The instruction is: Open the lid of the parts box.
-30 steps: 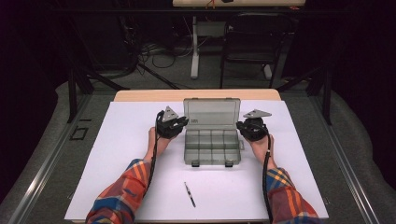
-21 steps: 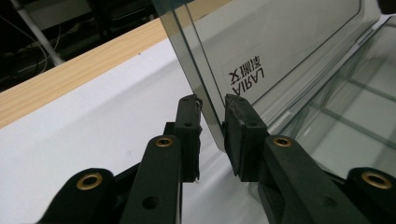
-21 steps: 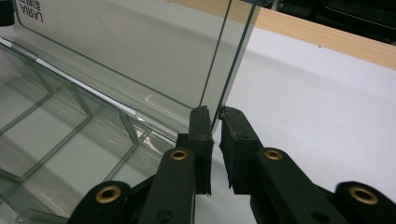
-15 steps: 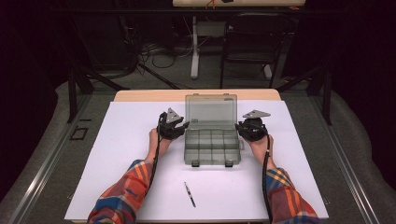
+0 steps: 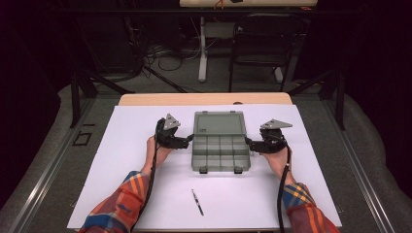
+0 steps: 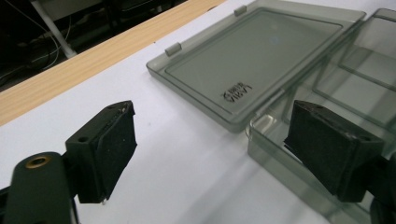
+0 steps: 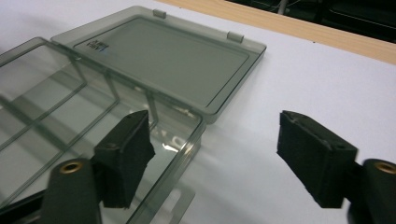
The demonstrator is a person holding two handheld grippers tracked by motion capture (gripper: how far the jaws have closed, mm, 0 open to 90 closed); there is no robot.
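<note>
A smoky clear compartment box lies open on the white sheet, its lid flat behind it on the far side. My left gripper is at the box's left wall and its jaws have just been opening. In the left gripper view one jaw hangs over the sheet and the other over the box, with the box's corner between them untouched. My right gripper is at the right wall, its jaws also just opened. In the right gripper view they straddle the box's side wall without pressing.
A pen lies on the white sheet near the front, between the forearms. The wooden table edge runs behind the lid. A dark chair and cables are beyond the table.
The lid stood tilted up between the two shut grippers; now it lies flat back. Both grippers have opened and drawn slightly outward and toward the person.
</note>
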